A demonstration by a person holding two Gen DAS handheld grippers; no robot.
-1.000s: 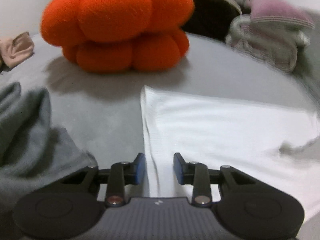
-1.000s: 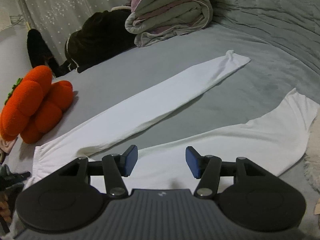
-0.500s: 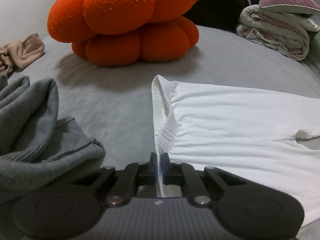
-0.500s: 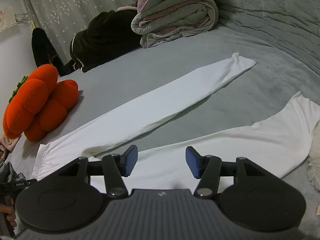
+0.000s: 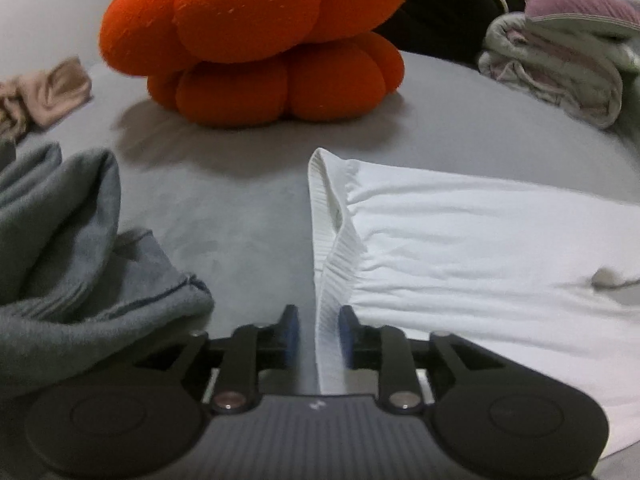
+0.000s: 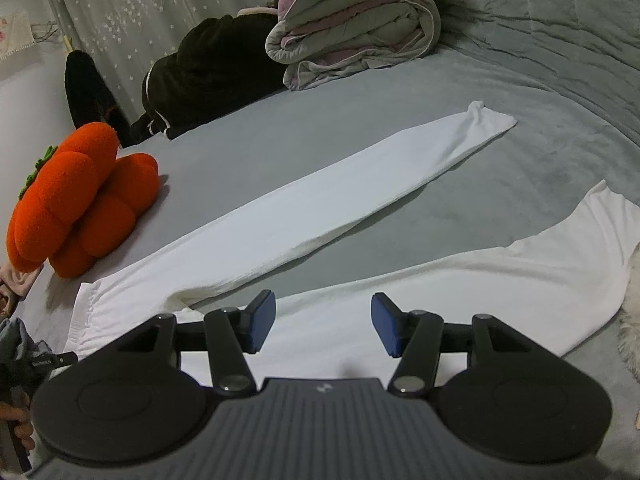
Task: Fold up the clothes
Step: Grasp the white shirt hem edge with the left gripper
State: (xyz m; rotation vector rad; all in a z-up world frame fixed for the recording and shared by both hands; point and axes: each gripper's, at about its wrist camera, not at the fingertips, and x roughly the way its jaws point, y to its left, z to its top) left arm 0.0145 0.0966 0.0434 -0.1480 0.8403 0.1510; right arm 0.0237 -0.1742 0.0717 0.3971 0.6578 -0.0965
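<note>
Left tongs (image 5: 316,338) sit low with fingers parted around the ribbed waistband of the white leggings (image 6: 304,220); right tongs (image 6: 323,324) hover wide apart above them. Leggings lie flat on the grey bed (image 6: 500,92), near an orange pumpkin cushion (image 5: 256,36).

White leggings (image 6: 304,216), orange pumpkin cushion (image 5: 256,40), grey bedsheet (image 6: 520,92), star-patterned curtain (image 6: 132,12)
</note>
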